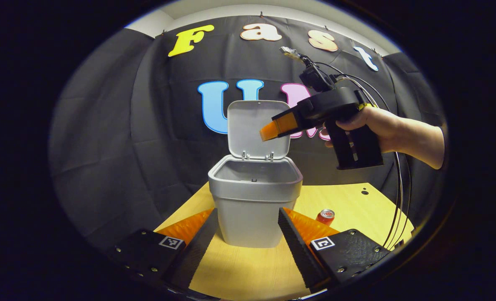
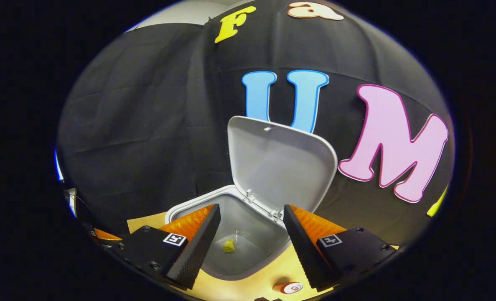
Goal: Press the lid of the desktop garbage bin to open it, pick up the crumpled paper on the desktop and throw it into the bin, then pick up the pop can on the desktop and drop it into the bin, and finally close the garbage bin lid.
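Your next piece was the small red aluminium pop can, which stood upright on the pale wooden desktop just beside the bin, on its right in the left gripper view. I judged it light, thin-walled and smooth, so it would dent under a hard squeeze and could slip under a weak one. The best hold looked to be across the middle of its round body, with even pressure from both sides.

The grey plastic desktop garbage bin stood open, its hinged lid tipped up and back. In the right gripper view, the small yellowish crumpled paper lay on the bin's floor, with nothing else visible inside.

Your right gripper hung above the bin mouth, its fingers spread apart and holding nothing. Your left gripper sat low in front of the bin, its fingers also spread and empty, one to either side of the bin's front as seen; I could not tell whether they touched it.
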Demonstrator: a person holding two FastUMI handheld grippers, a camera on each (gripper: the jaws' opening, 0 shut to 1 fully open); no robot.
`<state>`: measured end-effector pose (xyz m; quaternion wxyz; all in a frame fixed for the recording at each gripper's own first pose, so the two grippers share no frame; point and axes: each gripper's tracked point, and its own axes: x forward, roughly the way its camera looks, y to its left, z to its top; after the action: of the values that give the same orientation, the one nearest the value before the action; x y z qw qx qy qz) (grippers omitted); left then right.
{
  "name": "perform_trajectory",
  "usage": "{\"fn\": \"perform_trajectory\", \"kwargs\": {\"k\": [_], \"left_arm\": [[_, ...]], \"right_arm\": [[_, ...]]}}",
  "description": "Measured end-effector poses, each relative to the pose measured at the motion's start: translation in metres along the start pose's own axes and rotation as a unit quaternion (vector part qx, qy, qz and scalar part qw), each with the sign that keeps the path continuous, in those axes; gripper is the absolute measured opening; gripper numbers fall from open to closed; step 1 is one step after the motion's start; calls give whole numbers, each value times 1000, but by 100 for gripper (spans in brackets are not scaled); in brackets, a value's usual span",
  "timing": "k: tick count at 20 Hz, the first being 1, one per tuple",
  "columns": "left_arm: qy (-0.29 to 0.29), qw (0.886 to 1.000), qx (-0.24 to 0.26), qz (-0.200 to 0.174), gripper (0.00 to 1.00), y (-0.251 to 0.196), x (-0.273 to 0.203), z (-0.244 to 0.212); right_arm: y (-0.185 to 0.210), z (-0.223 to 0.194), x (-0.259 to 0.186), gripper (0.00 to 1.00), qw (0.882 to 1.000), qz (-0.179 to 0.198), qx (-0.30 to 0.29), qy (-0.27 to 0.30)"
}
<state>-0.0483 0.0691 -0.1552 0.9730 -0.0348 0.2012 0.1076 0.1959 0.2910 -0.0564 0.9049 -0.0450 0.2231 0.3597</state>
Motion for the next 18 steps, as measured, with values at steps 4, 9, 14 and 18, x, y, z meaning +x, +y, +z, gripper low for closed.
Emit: {"fn": "perform_trajectory", "kwargs": {"k": [4,9,14,18], "left_arm": [[3,999,14,-39,95,-29,10,-5],[9,995,41,-88,95,-75,31,-19],[17,990,54,-131,95,-118,60,-40],[24,984,43,-170,95,-161,85,-63]], "right_arm": [[-38,1,-30,98,999,-42,8,-21],[-92,6,-94,98,987,-125,13,-96],[-140,-17,-157,98,970,-205,3,-133],[-180,-64,-204,98,953,-269,34,-139]]}}
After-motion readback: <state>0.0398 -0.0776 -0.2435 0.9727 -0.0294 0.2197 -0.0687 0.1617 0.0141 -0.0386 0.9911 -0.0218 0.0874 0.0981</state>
